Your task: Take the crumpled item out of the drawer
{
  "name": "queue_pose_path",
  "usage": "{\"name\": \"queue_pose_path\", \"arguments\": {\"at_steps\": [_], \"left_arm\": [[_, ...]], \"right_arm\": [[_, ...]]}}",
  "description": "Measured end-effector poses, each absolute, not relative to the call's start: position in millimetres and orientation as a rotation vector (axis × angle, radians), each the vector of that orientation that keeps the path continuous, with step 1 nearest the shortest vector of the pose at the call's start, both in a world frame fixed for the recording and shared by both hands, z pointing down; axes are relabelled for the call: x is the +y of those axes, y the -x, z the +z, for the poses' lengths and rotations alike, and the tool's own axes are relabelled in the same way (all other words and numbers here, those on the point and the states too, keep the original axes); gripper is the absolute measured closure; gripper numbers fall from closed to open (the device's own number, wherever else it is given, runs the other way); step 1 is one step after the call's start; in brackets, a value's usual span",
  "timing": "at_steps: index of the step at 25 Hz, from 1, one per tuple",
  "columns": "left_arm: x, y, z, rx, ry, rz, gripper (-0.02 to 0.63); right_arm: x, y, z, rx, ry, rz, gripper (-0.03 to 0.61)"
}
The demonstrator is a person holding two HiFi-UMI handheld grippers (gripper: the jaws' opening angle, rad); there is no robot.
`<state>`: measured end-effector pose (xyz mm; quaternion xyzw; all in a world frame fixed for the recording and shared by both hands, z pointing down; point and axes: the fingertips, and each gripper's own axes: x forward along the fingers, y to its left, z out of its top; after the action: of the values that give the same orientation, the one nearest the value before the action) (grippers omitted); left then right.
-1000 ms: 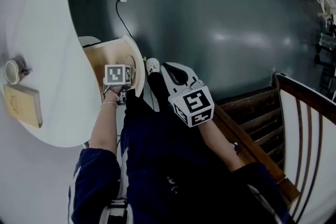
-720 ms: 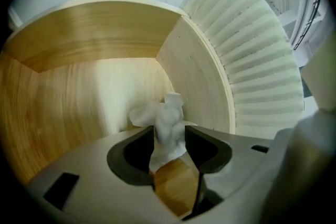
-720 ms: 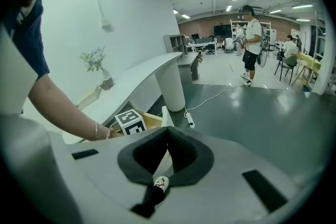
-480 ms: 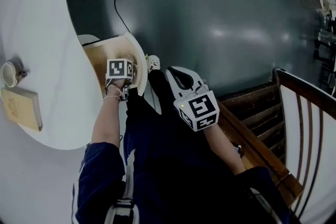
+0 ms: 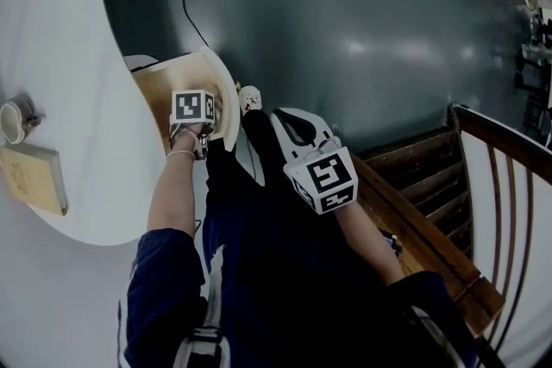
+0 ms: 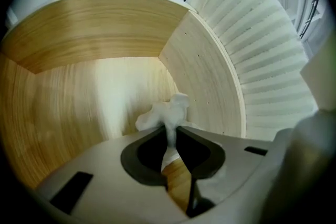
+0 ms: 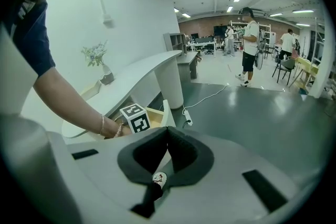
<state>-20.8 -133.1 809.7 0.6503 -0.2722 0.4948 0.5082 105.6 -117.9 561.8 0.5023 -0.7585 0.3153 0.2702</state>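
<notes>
Entry, as I read it from my station: the drawer (image 6: 79, 34), pale wood with a curved front, stands open below the white counter (image 5: 52, 56). Inside it, towards the front wall, sits the crumpled item (image 6: 165, 110) (white, paper-like, twisted to a neck). My left gripper (image 6: 171, 132) reaches down into the drawer; its jaws have just been closing and now pinch the item's neck. My right gripper (image 7: 167, 131) hangs outside the drawer, beside its front and over dark trousers, jaw tips together on nothing.
</notes>
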Motion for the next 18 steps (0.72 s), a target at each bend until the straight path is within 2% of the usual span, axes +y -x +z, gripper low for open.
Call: {"name": "queue_pose_path", "arguments": {"at_steps": [18], "left_arm": [[-152.5,25.5,763.7,-0.749,-1.616,1.189,0.563]], "right_arm": [[-102.2,-113.3,543.7,-2.078,-1.389,0.798,0.571]]}}
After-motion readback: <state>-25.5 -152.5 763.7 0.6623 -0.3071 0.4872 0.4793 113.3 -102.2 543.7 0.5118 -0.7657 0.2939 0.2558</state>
